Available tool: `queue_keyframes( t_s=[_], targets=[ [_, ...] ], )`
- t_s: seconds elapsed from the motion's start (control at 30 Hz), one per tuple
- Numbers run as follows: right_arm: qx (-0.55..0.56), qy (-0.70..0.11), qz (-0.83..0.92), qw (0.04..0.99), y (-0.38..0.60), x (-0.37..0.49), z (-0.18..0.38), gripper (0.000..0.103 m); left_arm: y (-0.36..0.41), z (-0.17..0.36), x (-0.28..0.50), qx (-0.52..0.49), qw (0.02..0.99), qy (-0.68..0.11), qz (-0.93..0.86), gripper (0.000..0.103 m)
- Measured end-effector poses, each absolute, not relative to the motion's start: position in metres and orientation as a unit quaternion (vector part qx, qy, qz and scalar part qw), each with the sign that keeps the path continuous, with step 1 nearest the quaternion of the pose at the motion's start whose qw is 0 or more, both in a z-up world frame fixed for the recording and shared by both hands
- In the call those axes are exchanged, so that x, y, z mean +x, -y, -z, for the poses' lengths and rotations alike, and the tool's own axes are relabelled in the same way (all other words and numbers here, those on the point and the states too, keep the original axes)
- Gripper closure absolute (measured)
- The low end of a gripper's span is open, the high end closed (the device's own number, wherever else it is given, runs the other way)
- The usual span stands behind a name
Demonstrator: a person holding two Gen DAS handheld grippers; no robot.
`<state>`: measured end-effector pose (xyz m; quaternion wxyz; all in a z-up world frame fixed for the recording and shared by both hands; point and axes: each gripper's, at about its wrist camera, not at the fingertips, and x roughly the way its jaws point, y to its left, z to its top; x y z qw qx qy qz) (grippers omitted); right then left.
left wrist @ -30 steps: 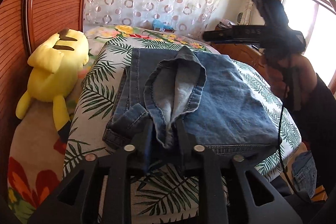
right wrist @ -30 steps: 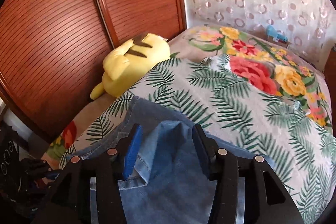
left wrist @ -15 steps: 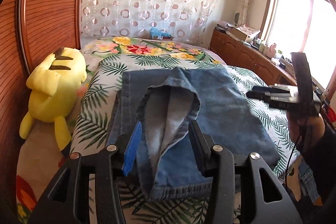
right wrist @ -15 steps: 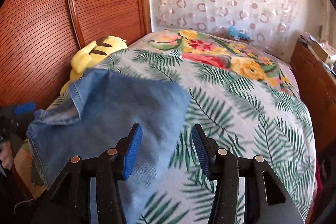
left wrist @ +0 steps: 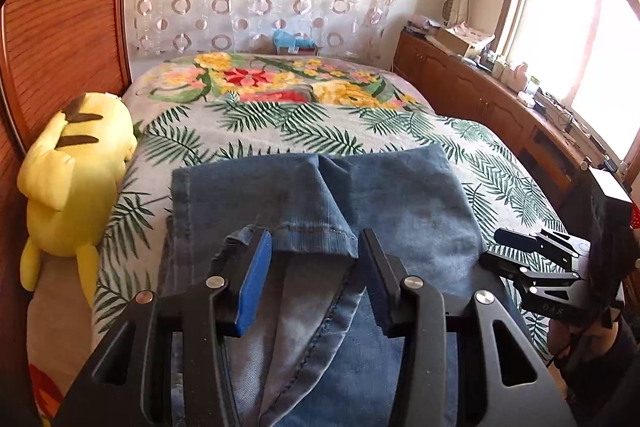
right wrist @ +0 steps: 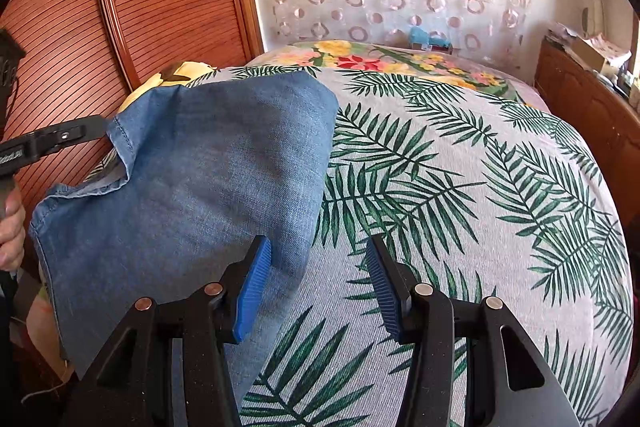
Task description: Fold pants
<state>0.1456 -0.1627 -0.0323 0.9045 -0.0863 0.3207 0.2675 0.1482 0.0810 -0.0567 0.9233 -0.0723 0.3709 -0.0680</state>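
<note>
Blue denim pants [left wrist: 400, 203] lie folded on the palm-print bedspread [left wrist: 256, 131], with a leg hem [left wrist: 316, 241] doubled back on top. My left gripper [left wrist: 316, 267] hovers just behind that hem; its jaws stand apart and the pads [left wrist: 252, 283] press on nothing. In the right wrist view the pants [right wrist: 192, 187] fill the left side. My right gripper [right wrist: 318, 283] is open over their right edge, with only bedspread [right wrist: 460, 187] between its fingers. From each camera I can see the other gripper: the right one [left wrist: 494, 249] and the left one [right wrist: 80, 133].
A yellow plush toy [left wrist: 76, 167] lies along the bed's left side against a slatted wooden wardrobe [right wrist: 120, 7]. A low wooden cabinet [left wrist: 500, 107] runs under the window on the right. A small blue toy [left wrist: 290, 41] sits at the head of the bed.
My left gripper has let go of the raised leg, which now lies flat on the pants, and has drawn back. My right gripper has come down beside the pants on the right.
</note>
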Motion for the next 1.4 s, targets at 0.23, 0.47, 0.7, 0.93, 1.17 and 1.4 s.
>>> queue_keyframes(
  t_s=[0.23,0.47,0.7,0.93,1.17,1.4],
  targets=[
    [-0.085,-0.311,-0.266,0.908,0.173,0.134,0.031,0.052,-0.075,0.071,0.148,-0.083,0.912,-0.396,0.067,0.056],
    [-0.082,-0.299,-0.28,0.909,0.184,0.119,0.024,0.052,-0.069,0.079,0.159,-0.085,0.901,-0.42,0.076,0.056],
    [-0.08,-0.298,-0.285,0.908,0.189,0.115,0.023,0.052,-0.085,0.06,0.166,-0.044,0.92,-0.387,0.044,0.087],
    [-0.077,-0.297,-0.286,0.908,0.187,0.114,0.017,0.052,-0.139,0.05,0.176,-0.04,0.925,-0.378,-0.016,0.087],
    [-0.08,-0.298,-0.288,0.906,0.184,0.114,0.017,0.052,-0.162,0.049,0.166,-0.053,0.926,-0.375,-0.016,0.063],
    [-0.078,-0.298,-0.297,0.904,0.183,0.112,0.013,0.052,-0.139,0.046,0.141,-0.056,0.936,-0.347,0.027,0.027]
  ],
)
